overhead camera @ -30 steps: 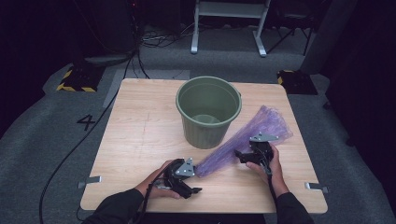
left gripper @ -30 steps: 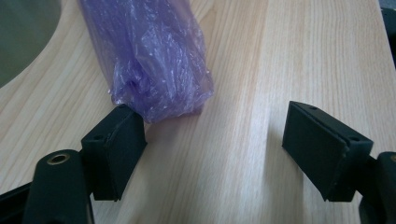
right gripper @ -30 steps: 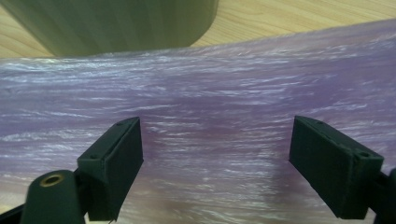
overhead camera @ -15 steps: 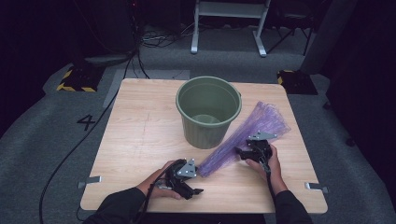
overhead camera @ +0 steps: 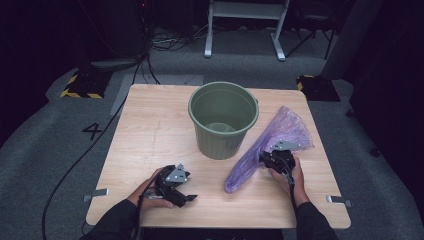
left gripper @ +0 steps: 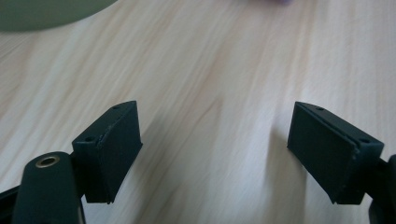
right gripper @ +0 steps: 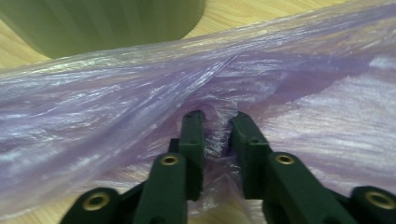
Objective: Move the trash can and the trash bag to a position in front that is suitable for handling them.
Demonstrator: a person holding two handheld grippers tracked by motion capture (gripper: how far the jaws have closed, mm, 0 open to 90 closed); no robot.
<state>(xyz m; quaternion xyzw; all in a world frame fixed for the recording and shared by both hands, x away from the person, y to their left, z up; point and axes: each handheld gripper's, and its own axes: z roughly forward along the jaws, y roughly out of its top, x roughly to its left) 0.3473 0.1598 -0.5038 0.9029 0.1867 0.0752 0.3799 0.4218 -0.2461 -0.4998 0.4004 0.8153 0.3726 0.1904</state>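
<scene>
High view: overhead, facing forward and down on the whole bench (overhead camera: 150, 130). Left gripper view: low, close over bare wood. Right gripper view: close on the bag (right gripper: 289, 93); both share the bucket (overhead camera: 223, 120).

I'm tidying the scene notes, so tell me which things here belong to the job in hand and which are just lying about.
In the job:
- purple bag, pinched in the right tool, whose jaws have just been closing on it
- green bucket beside the bag
- left tool, open over bare table

Lying about:
- cables on the floor
- white frame behind the table
</scene>
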